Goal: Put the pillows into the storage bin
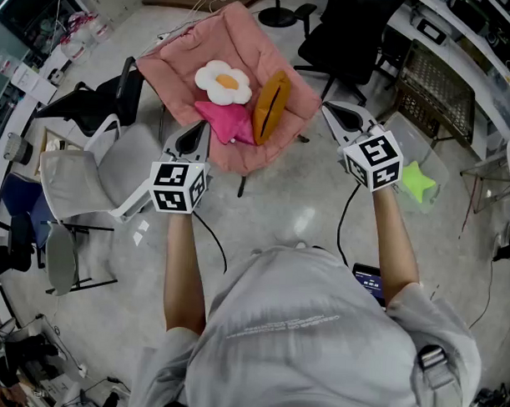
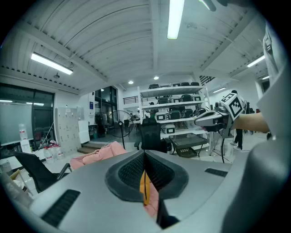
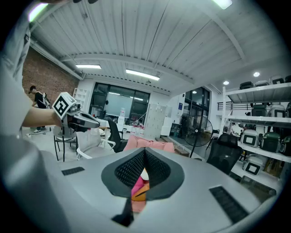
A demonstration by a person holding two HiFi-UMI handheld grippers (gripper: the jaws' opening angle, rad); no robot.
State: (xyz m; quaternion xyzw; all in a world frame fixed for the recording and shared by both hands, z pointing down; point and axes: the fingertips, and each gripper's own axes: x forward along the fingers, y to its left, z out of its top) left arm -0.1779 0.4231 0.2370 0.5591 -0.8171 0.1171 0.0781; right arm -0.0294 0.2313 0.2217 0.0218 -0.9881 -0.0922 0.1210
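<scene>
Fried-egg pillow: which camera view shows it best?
The head view: the fried-egg pillow lies whole and unobstructed on the pink cushion. The right gripper view shows only a white sliver, likely part of it, past the shut jaws. The left gripper view does not show it.

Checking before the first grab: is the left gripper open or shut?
Shut: the left gripper has its jaws together, nothing between them.

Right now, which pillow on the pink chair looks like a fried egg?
The white plush pillow with a yellow centre; the magenta pillow and orange pillow lack one.
</scene>
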